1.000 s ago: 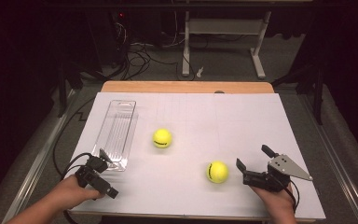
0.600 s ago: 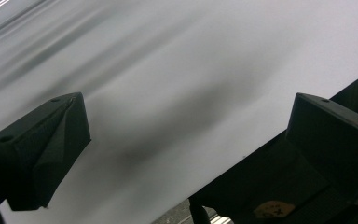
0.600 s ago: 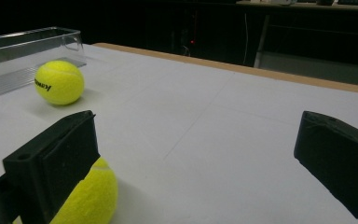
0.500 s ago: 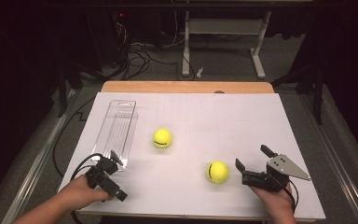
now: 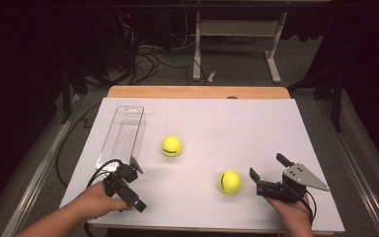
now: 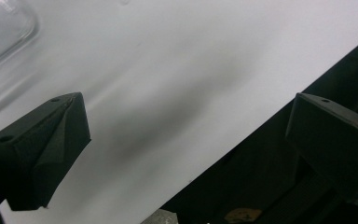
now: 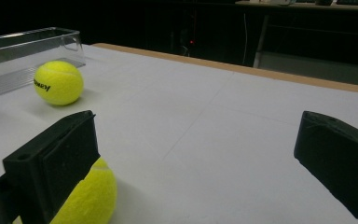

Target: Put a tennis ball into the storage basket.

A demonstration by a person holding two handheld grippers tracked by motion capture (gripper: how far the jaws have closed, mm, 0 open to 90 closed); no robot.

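Two tennis balls on the desk (image 5: 256, 123), both lying free. The near ball (image 5: 230, 181) sits toward the front edge, just beside the right hand-held gripper (image 5: 266, 174), off its left jaw tip and not between the jaws. From the right gripper view that ball (image 7: 86, 196) peeks out low behind the left jaw, and the jaws stand wide apart, released, with bare white surface between them. The far ball (image 5: 171, 146) rests nearer the middle of the desk, well apart from both grippers; in the right gripper view it (image 7: 58, 82) lies just in front of the clear plastic tray (image 7: 25, 44), black lettering on its side.

Over on the left, the left hand-held gripper (image 5: 137, 190) is held low at the front left corner, its body just off the near end of the clear tray (image 5: 121, 136), jaws angled toward the front edge. Its own view shows the jaws spread wide, released, nothing in them, with the white top and its dark front edge running diagonally between them and a corner of the tray (image 6: 4, 28) at upper left.

The surface is a white sheet with faint pencil lines, a strip of wood (image 5: 197, 92) showing along the far side. Beyond it, a dim room: grey floor, tangled cables (image 5: 150, 54), and the white legs of another table (image 5: 237, 44).
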